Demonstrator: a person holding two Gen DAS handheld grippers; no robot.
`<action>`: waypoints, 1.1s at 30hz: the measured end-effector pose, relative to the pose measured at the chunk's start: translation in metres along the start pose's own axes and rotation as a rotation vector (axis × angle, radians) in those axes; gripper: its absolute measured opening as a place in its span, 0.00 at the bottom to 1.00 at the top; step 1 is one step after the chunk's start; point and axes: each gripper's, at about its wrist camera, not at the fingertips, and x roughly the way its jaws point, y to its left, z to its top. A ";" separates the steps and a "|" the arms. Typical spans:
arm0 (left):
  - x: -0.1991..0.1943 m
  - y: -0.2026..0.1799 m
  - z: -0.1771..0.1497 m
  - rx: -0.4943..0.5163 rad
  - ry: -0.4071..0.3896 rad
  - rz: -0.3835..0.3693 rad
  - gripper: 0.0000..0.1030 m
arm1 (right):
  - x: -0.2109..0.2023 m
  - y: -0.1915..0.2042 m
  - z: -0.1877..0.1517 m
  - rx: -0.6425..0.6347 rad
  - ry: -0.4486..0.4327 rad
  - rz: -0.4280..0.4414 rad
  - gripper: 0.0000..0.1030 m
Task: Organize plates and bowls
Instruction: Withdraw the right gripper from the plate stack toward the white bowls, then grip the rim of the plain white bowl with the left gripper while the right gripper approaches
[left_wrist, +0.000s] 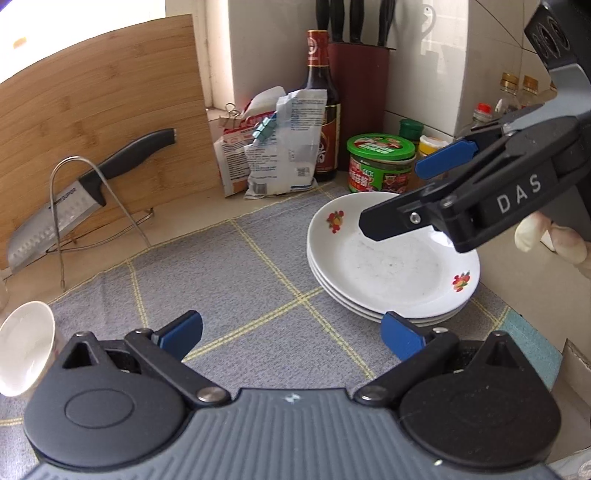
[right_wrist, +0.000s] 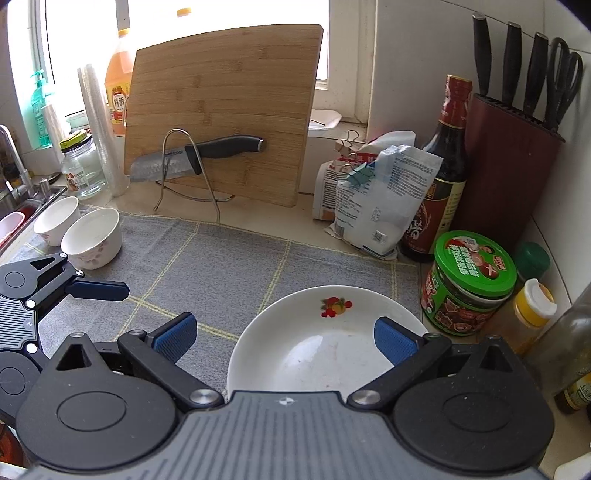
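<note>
A stack of three white plates with fruit decals sits on the grey checked cloth at the right. My right gripper reaches in from the right and hovers open over the stack's far side. In the right wrist view the top plate lies below my right gripper, one pad above its inside and the other above the cloth. My left gripper is open and holds nothing, just left of the stack. Two white bowls stand at the cloth's far left; one bowl shows in the left wrist view.
A bamboo cutting board leans at the back with a knife on a wire stand. Sealed bags, a dark sauce bottle, a green-lidded jar and a knife block crowd the back right corner. A sink lies far left.
</note>
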 end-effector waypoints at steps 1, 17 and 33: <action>-0.003 0.002 -0.002 -0.010 0.001 0.011 0.99 | 0.001 0.005 0.001 -0.017 -0.004 0.010 1.00; -0.078 0.071 -0.061 -0.121 -0.082 0.107 0.99 | 0.005 0.103 0.006 -0.041 -0.059 0.038 1.00; -0.162 0.182 -0.134 -0.205 -0.098 0.238 0.99 | 0.032 0.246 -0.002 -0.148 -0.026 0.174 1.00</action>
